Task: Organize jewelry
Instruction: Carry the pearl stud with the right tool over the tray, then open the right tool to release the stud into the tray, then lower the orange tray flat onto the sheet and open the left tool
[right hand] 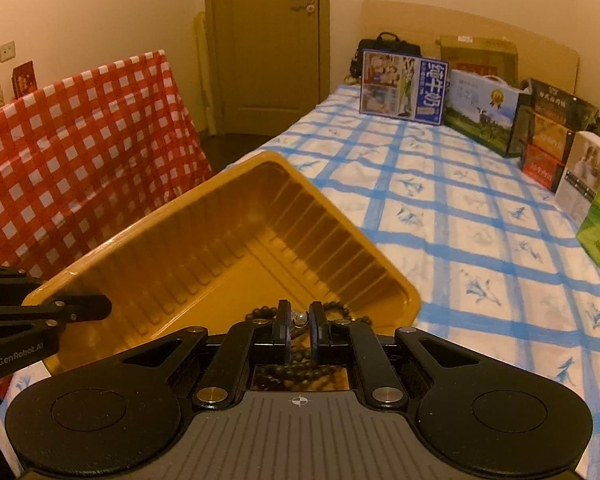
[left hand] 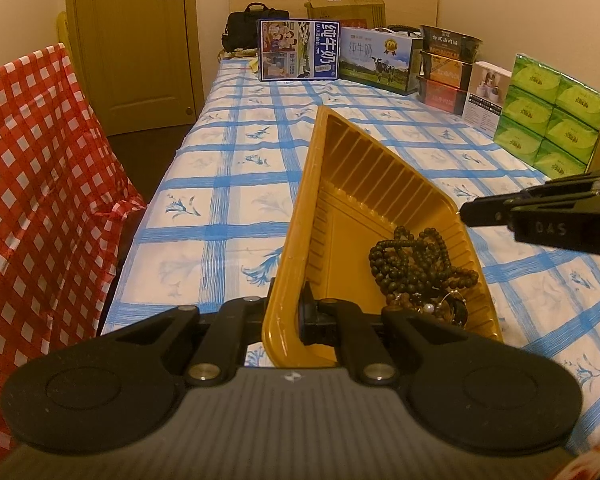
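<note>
Left gripper (left hand: 288, 312) clenched on near rim of yellow tray (left hand: 364, 184), tray tilted over the bed (left hand: 228, 184). Right gripper (right hand: 300, 328) nearly closed around 1 pearl (right hand: 299, 317). Dark bead strands (left hand: 412, 260) piled in tray's near right corner.

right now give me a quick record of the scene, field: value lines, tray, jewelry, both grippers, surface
tray: yellow plastic tray, ribbed walls, tilted
jewelry: dark bead strands heaped in the tray's near corner, with a white pearl
left gripper: left gripper shut on the tray's rim
right gripper: right gripper over the beads, jaws narrowly apart with the pearl between them; contact unclear
surface: blue-checked cloth
background: boxes along the far edge, red-checked cloth to the left
</note>
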Demonstrator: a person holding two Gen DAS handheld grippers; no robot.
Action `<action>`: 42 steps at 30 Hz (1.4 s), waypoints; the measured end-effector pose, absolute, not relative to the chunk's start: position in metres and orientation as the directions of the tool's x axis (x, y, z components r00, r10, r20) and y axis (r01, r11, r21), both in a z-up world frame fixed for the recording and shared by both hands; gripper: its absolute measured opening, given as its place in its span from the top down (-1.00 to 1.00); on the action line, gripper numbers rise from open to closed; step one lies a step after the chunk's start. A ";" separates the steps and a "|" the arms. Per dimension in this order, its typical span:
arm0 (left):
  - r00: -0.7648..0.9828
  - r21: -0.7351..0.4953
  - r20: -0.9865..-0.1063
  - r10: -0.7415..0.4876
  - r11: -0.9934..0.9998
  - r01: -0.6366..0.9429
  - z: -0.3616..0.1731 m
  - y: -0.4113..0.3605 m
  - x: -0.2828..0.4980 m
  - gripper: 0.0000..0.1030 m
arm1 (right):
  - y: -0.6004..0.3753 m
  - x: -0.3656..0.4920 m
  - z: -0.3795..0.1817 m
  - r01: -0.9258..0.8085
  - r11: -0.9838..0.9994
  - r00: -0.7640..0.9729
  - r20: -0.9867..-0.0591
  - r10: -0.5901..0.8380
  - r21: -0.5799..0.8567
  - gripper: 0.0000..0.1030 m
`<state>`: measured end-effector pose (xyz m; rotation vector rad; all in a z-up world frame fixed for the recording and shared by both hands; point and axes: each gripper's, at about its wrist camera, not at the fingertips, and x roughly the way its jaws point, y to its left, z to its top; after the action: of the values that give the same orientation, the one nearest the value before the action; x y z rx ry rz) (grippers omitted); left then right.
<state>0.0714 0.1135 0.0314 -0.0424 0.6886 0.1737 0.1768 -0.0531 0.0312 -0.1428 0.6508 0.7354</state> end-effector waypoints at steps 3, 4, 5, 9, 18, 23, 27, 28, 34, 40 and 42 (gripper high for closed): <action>0.758 0.017 -0.636 0.145 0.985 -0.174 0.031 0.114 0.072 0.89 | -0.048 0.176 0.028 -0.671 0.735 0.542 -0.610 0.577 0.099 0.83; 0.758 0.016 -0.636 0.145 0.985 -0.174 0.031 0.114 0.072 0.88 | -0.048 0.176 0.027 -0.672 0.734 0.539 -0.614 0.576 0.099 0.83; 0.758 0.016 -0.636 0.145 0.985 -0.174 0.031 0.114 0.072 0.88 | -0.047 0.176 0.025 -0.673 0.733 0.536 -0.617 0.576 0.100 0.83; 0.758 0.016 -0.636 0.145 0.985 -0.174 0.031 0.114 0.072 0.88 | -0.046 0.176 0.023 -0.673 0.732 0.532 -0.622 0.575 0.102 0.83; 0.758 0.016 -0.636 0.144 0.985 -0.174 0.031 0.114 0.072 0.88 | -0.046 0.177 0.022 -0.675 0.727 0.523 -0.613 0.592 0.127 0.83; 0.758 0.013 -0.637 0.143 0.984 -0.175 0.031 0.115 0.072 0.88 | -0.045 0.178 0.021 -0.683 0.715 0.507 -0.606 0.612 0.150 0.82; 0.758 0.012 -0.637 0.143 0.984 -0.175 0.030 0.115 0.071 0.88 | -0.047 0.178 0.021 -0.672 0.727 0.522 -0.603 0.603 0.144 0.76; 0.758 0.013 -0.637 0.143 0.985 -0.175 0.031 0.115 0.072 0.88 | -0.048 0.179 0.021 -0.667 0.730 0.525 -0.602 0.601 0.147 0.66; 0.757 0.010 -0.638 0.141 0.985 -0.174 0.030 0.115 0.072 0.88 | -0.059 0.179 0.026 -0.643 0.752 0.558 -0.581 0.592 0.149 0.43; 0.753 -0.021 -0.647 0.120 0.985 -0.174 0.028 0.120 0.072 0.88 | -0.078 0.178 0.029 -0.591 0.787 0.591 -0.569 0.572 0.177 0.38; 0.749 -0.034 -0.653 0.111 0.984 -0.175 0.027 0.122 0.072 0.87 | -0.084 0.177 0.029 -0.575 0.797 0.596 -0.571 0.564 0.188 0.35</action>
<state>0.0721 0.1223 0.0268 -0.0957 0.7075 0.1565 0.1772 -0.0840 0.0288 -0.0166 0.6568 0.6612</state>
